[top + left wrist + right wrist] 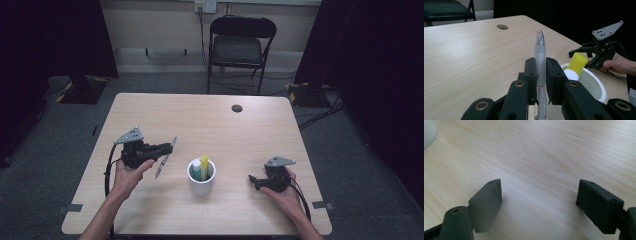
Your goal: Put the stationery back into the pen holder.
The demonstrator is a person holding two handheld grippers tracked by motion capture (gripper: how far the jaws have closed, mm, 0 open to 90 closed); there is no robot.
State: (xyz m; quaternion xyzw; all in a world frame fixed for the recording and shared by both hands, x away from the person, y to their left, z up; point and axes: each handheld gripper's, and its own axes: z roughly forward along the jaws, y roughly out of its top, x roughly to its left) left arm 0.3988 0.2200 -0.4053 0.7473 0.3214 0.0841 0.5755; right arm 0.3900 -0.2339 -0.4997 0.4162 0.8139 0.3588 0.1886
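Observation:
A frosted clear pen (540, 53) with a silver tip stands upright between the pads of my left gripper (540, 68), which is shut on it. From the high view the left gripper (169, 148) hangs above the table's left half with the pen (164, 161) slanting through it. A white cup (201, 186) sits at the middle front, with a yellow marker (204, 165) and a white-capped one inside. The cup's rim (599, 85) and the yellow marker (577, 63) lie just right of the pen. My right gripper (254, 181) rests low on the table right of the cup, open, with bare wood between its jaws (537, 195).
The wooden table (210, 125) has a dark cable hole (237, 108) near its far edge. A black folding chair (240, 42) stands behind the table. Dark curtains hang at both sides. The cup's wall (427, 132) shows at the upper left in the right gripper view.

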